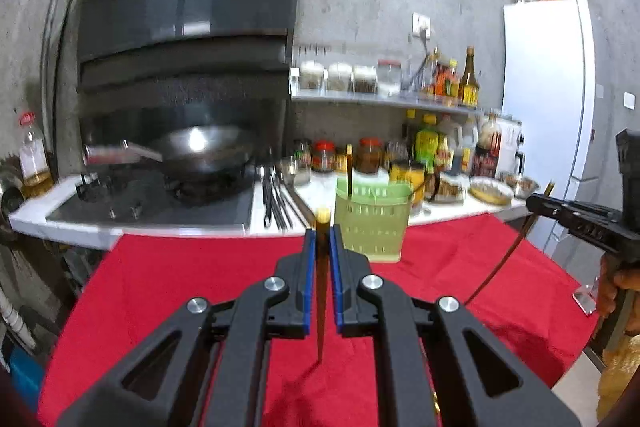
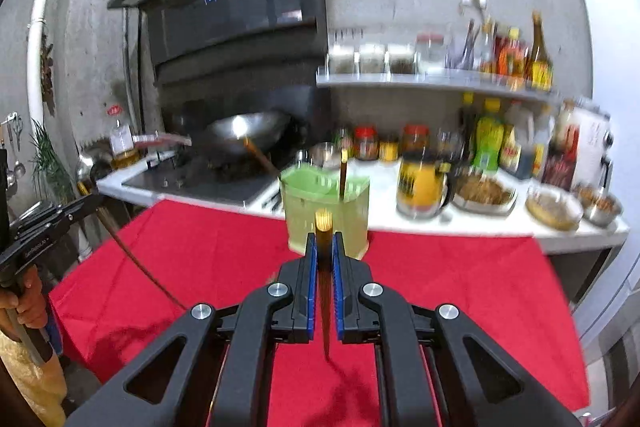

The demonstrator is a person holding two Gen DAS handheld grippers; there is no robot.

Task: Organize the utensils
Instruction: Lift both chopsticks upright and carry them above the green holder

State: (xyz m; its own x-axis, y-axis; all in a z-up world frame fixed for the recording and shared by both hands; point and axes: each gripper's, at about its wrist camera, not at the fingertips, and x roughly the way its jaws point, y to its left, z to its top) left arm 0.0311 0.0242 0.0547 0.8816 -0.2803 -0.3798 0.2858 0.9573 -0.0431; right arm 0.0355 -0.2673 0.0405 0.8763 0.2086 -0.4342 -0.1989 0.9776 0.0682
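Note:
My left gripper (image 1: pixel 322 233) is shut on a brown chopstick (image 1: pixel 321 291) with a gold top, held upright above the red cloth (image 1: pixel 180 287). My right gripper (image 2: pixel 324 245) is shut on a matching chopstick (image 2: pixel 325 227). Just beyond both stands a pale green slotted utensil holder (image 1: pixel 372 227) (image 2: pixel 352 219) at the cloth's far edge, with one chopstick (image 1: pixel 349 171) (image 2: pixel 343 175) upright inside it. Each view also catches the other gripper from the side: the right gripper (image 1: pixel 538 201) and the left gripper (image 2: pixel 94 201), each with its chopstick hanging down.
Behind the cloth runs a white counter with a stove and wok (image 1: pixel 200 151), dark utensils (image 1: pixel 276 203), jars, bottles and metal bowls of food (image 2: pixel 554 209). A shelf of jars (image 1: pixel 360 79) hangs above. A white fridge (image 1: pixel 544 99) stands right.

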